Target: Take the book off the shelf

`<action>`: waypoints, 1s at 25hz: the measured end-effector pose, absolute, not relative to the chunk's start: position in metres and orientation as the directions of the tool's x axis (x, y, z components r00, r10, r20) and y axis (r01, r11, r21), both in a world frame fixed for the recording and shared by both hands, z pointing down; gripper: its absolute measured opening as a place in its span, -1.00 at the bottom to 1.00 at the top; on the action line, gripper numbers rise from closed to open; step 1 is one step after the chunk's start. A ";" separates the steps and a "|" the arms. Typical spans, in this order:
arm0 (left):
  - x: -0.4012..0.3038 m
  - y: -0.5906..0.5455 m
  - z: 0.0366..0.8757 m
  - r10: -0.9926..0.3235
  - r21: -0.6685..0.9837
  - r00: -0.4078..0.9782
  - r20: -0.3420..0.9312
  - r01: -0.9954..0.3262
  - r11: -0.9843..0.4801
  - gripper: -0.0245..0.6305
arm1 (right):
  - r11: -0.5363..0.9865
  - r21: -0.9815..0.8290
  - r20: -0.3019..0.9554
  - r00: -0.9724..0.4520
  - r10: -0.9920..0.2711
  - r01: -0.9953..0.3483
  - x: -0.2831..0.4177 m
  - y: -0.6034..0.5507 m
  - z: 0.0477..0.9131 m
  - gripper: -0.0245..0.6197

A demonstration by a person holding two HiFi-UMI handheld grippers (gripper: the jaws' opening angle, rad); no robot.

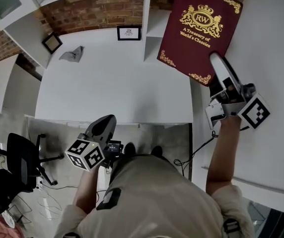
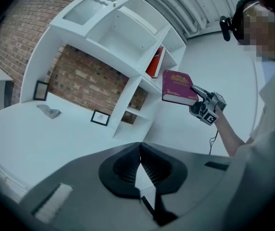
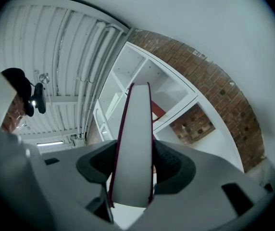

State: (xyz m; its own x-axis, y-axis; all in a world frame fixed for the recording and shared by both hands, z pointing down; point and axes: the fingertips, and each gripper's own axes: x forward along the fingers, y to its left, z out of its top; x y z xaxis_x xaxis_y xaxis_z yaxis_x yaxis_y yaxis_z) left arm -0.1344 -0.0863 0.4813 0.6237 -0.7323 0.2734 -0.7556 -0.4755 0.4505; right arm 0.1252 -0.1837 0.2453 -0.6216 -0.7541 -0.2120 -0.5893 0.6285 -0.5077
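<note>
The fingers (image 3: 172, 166) of my right gripper (image 1: 217, 62) are clamped across the page block of the book (image 1: 199, 26), squeezing both covers so it cannot flop open. It hangs in the air just off the shelf (image 2: 142, 78). My left gripper (image 1: 106, 123) hangs low, fingers (image 2: 126, 169) together on nothing. Only the left gripper view shows a red volume (image 2: 155, 63) on the shelf; only the head view makes the gold title readable.

Maroon hardcover book (image 1: 196, 31), gold crest + title, closed, cover up, prob. level, clamped in right claw (image 1: 216, 62)
</note>
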 end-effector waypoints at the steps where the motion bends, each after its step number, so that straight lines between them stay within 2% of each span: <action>1: -0.139 -0.087 0.483 -0.728 0.456 0.631 0.270 -0.749 -0.480 -0.92 | 0.619 -0.516 -0.203 -0.618 -0.760 -0.592 0.120 -0.181 0.249 -0.28; 15: -0.179 -0.093 0.488 -0.687 0.481 0.684 0.245 -0.701 -0.527 -0.92 | 0.474 -0.691 -0.068 -0.604 -0.794 -0.546 0.079 -0.156 0.323 -0.28; 25: -0.204 -0.088 0.502 -0.707 0.472 0.657 0.264 -0.727 -0.500 -0.92 | 0.385 -0.786 -0.004 -0.619 -0.786 -0.483 0.068 -0.146 0.387 -0.28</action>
State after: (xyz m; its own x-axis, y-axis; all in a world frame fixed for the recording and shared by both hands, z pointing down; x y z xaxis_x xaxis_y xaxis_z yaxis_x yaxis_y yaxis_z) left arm -0.2036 -0.0885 0.5015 0.6568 -0.7065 0.2635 -0.7267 -0.4996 0.4716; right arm 0.0678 -0.1458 0.3872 -0.6187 -0.7856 -0.0044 -0.4832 0.3849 -0.7864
